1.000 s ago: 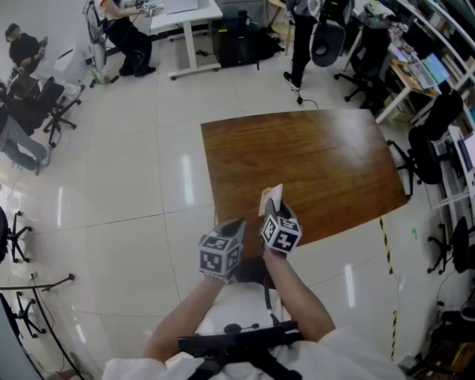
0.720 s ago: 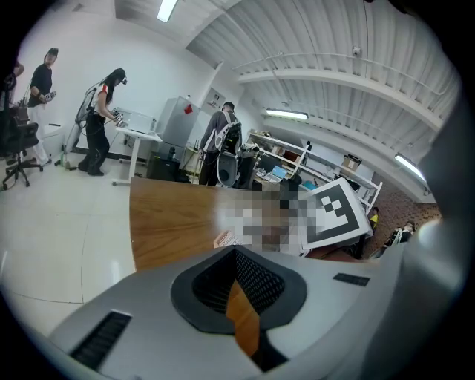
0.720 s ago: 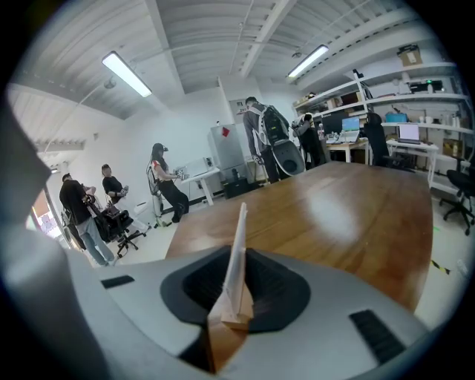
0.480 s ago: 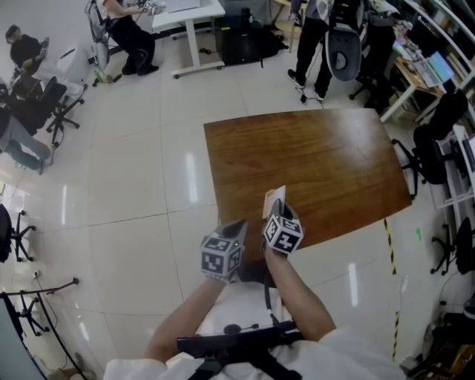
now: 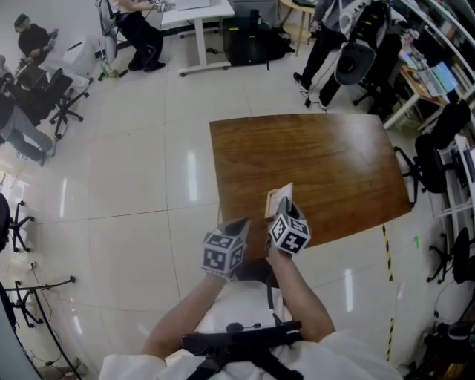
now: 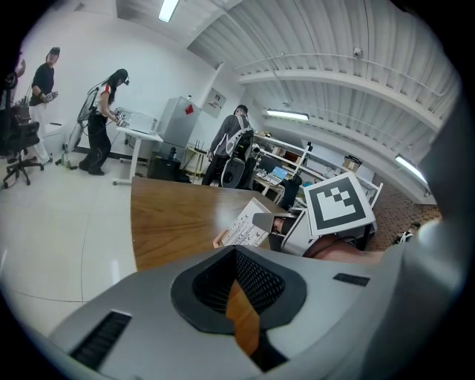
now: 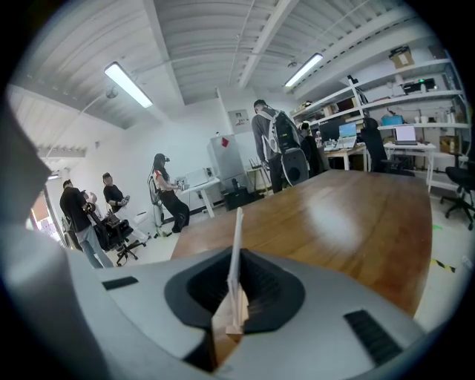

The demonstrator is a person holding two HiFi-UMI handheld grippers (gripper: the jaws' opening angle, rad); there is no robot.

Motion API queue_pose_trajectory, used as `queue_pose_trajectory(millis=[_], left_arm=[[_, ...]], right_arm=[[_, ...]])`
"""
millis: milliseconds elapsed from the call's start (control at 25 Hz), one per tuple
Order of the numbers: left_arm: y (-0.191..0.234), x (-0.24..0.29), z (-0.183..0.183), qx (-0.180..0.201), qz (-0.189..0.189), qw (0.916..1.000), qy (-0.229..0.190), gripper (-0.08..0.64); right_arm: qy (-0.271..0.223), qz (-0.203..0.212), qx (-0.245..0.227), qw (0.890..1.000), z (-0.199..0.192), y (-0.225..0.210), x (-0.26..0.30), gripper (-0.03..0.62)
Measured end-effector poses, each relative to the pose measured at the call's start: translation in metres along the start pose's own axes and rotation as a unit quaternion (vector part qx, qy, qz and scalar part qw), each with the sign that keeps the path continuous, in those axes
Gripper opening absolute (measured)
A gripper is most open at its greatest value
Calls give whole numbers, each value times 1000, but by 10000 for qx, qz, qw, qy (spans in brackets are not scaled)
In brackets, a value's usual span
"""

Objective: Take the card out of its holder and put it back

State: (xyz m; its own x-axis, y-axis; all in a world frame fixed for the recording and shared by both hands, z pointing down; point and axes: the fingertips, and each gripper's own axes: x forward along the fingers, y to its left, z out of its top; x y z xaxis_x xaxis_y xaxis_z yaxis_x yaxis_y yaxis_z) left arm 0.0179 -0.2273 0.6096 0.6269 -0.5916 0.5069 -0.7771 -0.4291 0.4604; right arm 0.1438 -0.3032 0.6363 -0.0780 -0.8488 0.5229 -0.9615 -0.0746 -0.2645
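A white printed card (image 5: 280,199) stands in a small light-wood holder (image 6: 220,239) over the near edge of the brown table (image 5: 326,163). My right gripper (image 5: 283,211) is shut on the card's near edge. In the right gripper view the card (image 7: 237,252) shows edge-on between the pads, with the holder's end (image 7: 236,319) at its foot. Whether the holder rests on the table is unclear. My left gripper (image 5: 234,225) hovers just left of the right one, off the table's edge. Its jaws (image 6: 242,315) stand almost together with nothing between them.
White tiled floor (image 5: 126,185) lies left of the table. Office chairs (image 5: 438,141) and cluttered desks line the right side. Several people (image 5: 330,30) stand or sit at the back, by a white desk (image 5: 197,15).
My right gripper and the card have drifted slightly right, and the card leans a bit more. My left gripper has barely moved. A person at the back has walked on with a chair.
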Motion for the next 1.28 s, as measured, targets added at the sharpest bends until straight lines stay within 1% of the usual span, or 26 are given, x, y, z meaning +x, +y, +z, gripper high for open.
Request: queue_pose_trajectory(millis=[400, 680, 840, 1040, 1160, 1280], left_arm=[[-13, -12, 2, 31, -124, 9998, -162, -5], [-23, -37, 2, 40, -181, 9990, -396, -5], [-24, -56, 2, -4, -141, 9983, -560, -4], [-25, -71, 8, 1, -51, 9968, -795, -3], [-26, -75, 13, 35, 18, 9959, -898, -3], [-31, -79, 15, 45, 77, 9954, -954, -3]], right_arm=[[-637, 159, -180, 9977, 53, 12, -41, 18], [-1018, 366, -222, 9939, 74, 21, -89, 17], [-1176, 501, -184, 9916, 79, 22, -119, 17], [-1202, 641, -94, 9906, 75, 17, -152, 17], [-1213, 642, -50, 9905, 70, 12, -164, 17], [-1191, 599, 95, 9910, 62, 4, -174, 17]])
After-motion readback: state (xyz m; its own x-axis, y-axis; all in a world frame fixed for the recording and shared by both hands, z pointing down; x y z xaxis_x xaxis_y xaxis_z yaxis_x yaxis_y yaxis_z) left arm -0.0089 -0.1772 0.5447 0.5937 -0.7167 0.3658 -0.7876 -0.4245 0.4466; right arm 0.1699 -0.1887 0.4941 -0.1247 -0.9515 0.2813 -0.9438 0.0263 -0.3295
